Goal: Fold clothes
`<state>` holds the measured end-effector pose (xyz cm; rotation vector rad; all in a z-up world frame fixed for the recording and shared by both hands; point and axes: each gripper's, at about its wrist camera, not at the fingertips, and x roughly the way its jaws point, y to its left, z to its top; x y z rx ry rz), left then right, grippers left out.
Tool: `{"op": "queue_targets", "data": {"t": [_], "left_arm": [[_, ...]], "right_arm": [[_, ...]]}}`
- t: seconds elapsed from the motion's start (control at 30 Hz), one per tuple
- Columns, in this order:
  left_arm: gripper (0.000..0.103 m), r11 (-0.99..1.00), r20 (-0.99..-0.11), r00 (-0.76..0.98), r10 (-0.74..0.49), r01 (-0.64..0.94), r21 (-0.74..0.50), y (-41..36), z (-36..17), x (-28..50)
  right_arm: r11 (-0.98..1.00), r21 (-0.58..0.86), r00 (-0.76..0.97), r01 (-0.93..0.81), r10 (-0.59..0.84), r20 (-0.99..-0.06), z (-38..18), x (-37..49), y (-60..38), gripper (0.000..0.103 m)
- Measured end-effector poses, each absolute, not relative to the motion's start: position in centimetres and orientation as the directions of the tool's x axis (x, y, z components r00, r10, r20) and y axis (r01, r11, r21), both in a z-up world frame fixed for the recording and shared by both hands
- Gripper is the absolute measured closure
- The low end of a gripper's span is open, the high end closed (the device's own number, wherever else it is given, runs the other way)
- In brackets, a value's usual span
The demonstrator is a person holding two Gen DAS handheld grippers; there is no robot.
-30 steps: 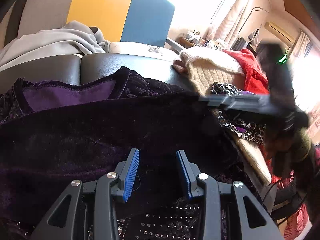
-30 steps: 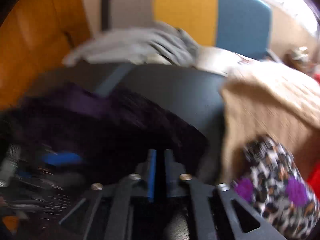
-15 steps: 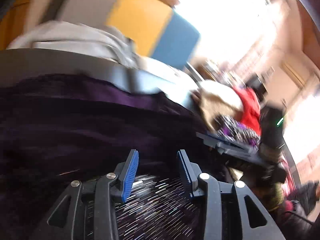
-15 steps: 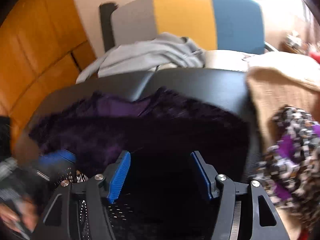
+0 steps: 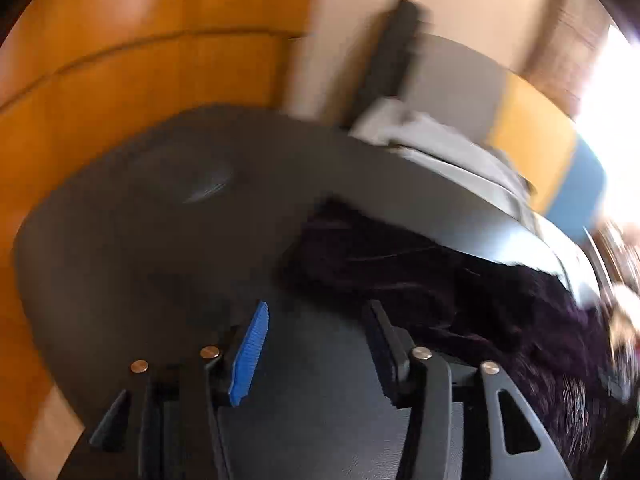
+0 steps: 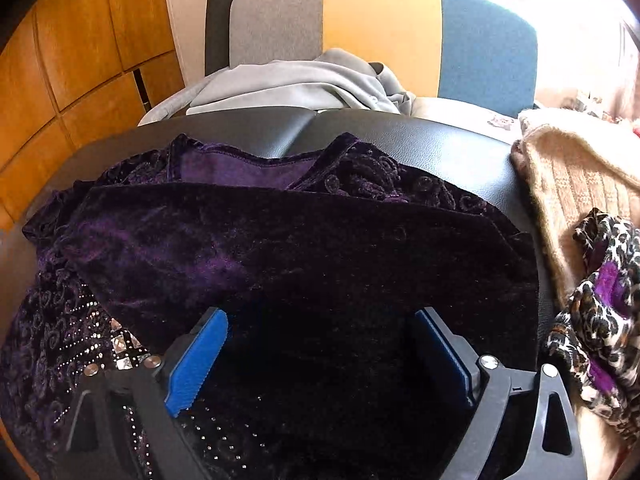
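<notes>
A dark purple velvet garment [image 6: 288, 240] lies on the black leather seat [image 6: 440, 148], its lower part folded up over the body, neckline toward the back, studded trim at the lower left. My right gripper [image 6: 320, 320] hovers just over its near edge, open, nothing between the blue pads. In the blurred left wrist view, my left gripper [image 5: 318, 312] is open over bare black seat [image 5: 160, 240], with the purple garment's [image 5: 440, 288] left edge just right of its fingers.
A grey garment [image 6: 288, 84] lies behind the seat against a grey, yellow and blue chair back [image 6: 380, 28]. A beige knit [image 6: 576, 176] and a leopard-print cloth [image 6: 600, 312] are piled at the right. Orange wood panels [image 6: 80, 60] stand to the left.
My right gripper went from shut to wide open and released the folded-over velvet. My left gripper swung left, off the garment onto bare seat, staying open.
</notes>
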<state>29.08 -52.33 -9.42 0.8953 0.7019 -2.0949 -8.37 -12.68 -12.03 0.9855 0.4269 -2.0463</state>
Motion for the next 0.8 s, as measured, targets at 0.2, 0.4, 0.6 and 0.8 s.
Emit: {"op": "queue_targets", "data": {"t": [0.2, 0.4, 0.6, 0.8], "left_arm": [[0.042, -0.786, -0.81, -0.496, -0.314, 0.614, -0.072, -51.1, -10.0, 22.7], [0.043, -0.841, -0.858, -0.445, -0.257, 0.541, -0.028, -51.5, -11.7, 18.3], [0.086, -0.744, -0.858, -0.46, -0.229, 0.651, -0.15, -54.0, -12.4, 20.2], [0.099, -0.591, -0.781, -0.596, -0.186, 0.703, -0.396, -57.1, -10.4, 23.8]], "right_arm": [[-0.609, 0.029, -0.366, 0.793, -0.513, -0.776, -12.3, -8.3, -13.3, 0.0], [-0.609, 0.037, -0.362, 0.792, -0.518, -0.775, -12.3, -8.4, -13.2, 0.0], [-0.608, 0.049, -0.356, 0.792, -0.526, -0.772, -12.3, -8.5, -13.1, 0.0], [-0.608, 0.053, -0.355, 0.792, -0.529, -0.771, -12.4, -8.5, -13.1, 0.0]]}}
